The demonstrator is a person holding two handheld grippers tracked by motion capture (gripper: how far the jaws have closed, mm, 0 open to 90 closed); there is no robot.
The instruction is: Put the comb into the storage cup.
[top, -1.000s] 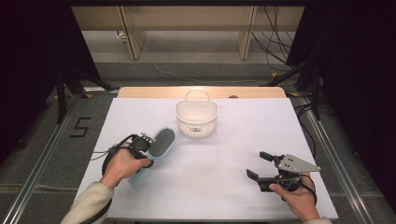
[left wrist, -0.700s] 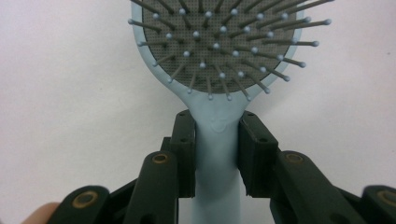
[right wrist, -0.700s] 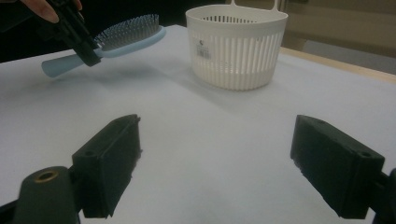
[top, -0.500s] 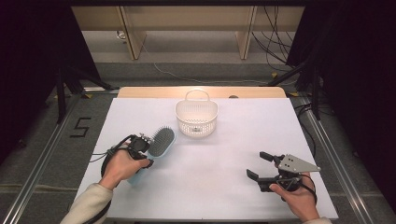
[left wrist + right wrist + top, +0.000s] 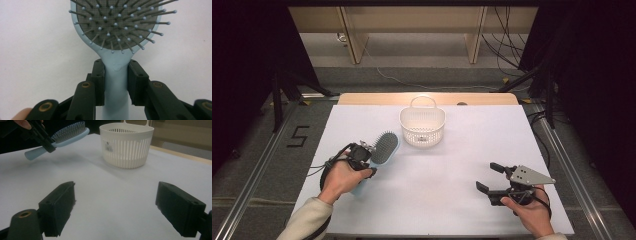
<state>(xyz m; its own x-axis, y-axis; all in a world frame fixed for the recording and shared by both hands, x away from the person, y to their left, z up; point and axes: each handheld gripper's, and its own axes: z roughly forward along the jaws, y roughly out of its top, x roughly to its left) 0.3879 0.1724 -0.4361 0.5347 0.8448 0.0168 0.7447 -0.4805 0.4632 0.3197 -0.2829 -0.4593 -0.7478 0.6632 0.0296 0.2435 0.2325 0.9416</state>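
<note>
Because the light-blue hairbrush (image 5: 117, 82) is pinched only at its narrow neck by the fingers of the left gripper (image 5: 362, 155), held above the worktop (image 5: 447, 175) just beside the white basket (image 5: 422, 126), it could be swivelled or dropped if tilted. The basket could be tipped if its rim were struck, since the right gripper (image 5: 492, 179) is kept well apart with fingers spread and empty.

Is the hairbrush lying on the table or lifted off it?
Lifted. The left gripper clamps the hairbrush by its neck, and the right gripper view shows it tilted above the table with a shadow beneath.
</note>
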